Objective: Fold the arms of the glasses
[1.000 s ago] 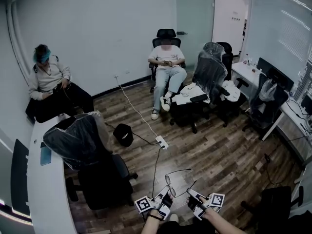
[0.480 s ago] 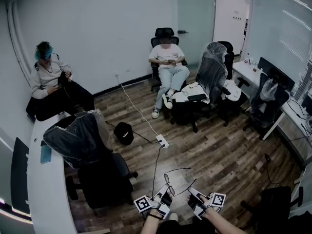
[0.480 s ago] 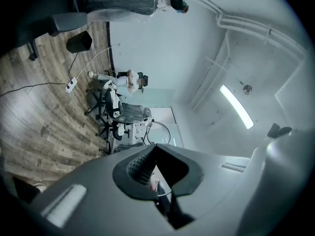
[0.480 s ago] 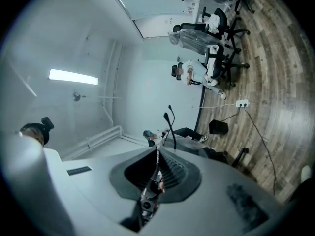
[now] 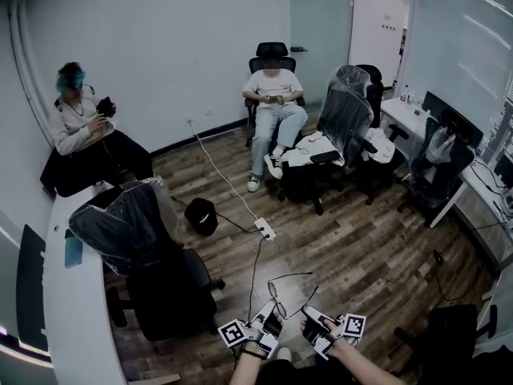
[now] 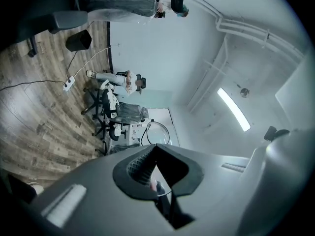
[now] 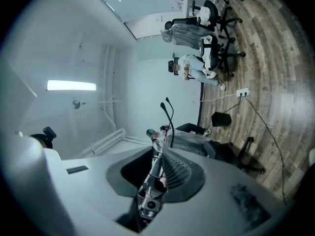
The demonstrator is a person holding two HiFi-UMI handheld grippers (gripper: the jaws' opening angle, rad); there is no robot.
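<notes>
A small black bin or bag (image 5: 200, 216) stands on the wood-plank floor (image 5: 361, 247) near a white power strip (image 5: 265, 230); nothing of its contents can be made out. The thin black wire-framed glasses (image 5: 276, 298) are held in the air above the floor, low in the head view, between the two grippers. The left gripper (image 5: 271, 321) is clamped on the frame beside one round lens (image 6: 156, 132), its jaws pressed together on the wire. The jaws of the right gripper (image 5: 311, 321) are opening, with a narrow gap shown between the pads. The two slender arms (image 7: 170, 122) rise just past its tips, and whether they are touched cannot be told. Both arms are seen unfolded, spread away from the lenses.
</notes>
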